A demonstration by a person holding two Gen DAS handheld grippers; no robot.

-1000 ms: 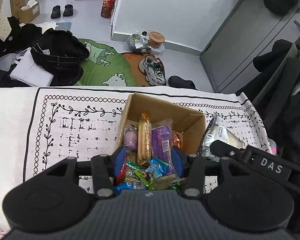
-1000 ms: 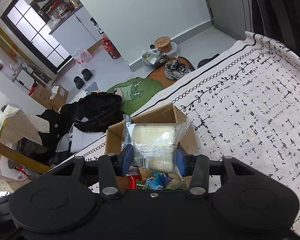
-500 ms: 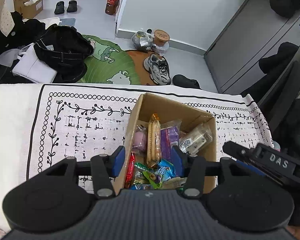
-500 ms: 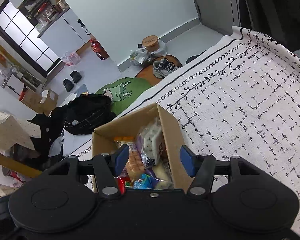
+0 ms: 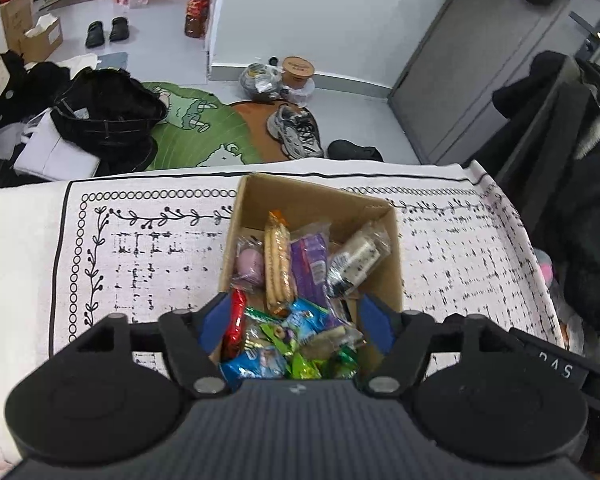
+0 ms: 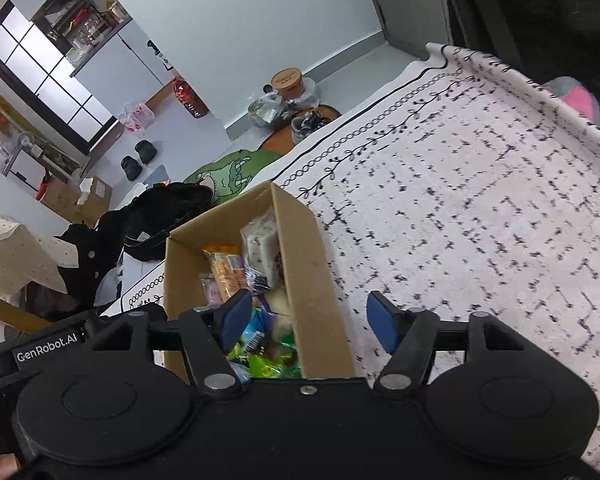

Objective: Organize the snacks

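Note:
A cardboard box (image 5: 392, 248) stands on a white patterned cloth (image 5: 140, 248) and holds several wrapped snacks. A clear-wrapped pale snack pack (image 5: 356, 260) leans at its right side, next to a purple pack (image 5: 310, 256) and a biscuit stack (image 5: 278, 264). My left gripper (image 5: 294, 322) is open and empty above the box's near end. My right gripper (image 6: 308, 320) is open and empty over the box's right wall (image 6: 312, 264); the pale pack (image 6: 262, 248) lies inside.
The cloth (image 6: 480, 220) stretches to the right of the box. Beyond the far edge the floor holds a green mat (image 5: 196, 136), black bags (image 5: 104, 116), sneakers (image 5: 296, 132) and jars (image 5: 296, 72). Dark coats (image 5: 572, 160) hang at the right.
My right gripper opened and let the clear-wrapped pale pack drop into the box, then drew back to the right. My left gripper rose a little and stayed open.

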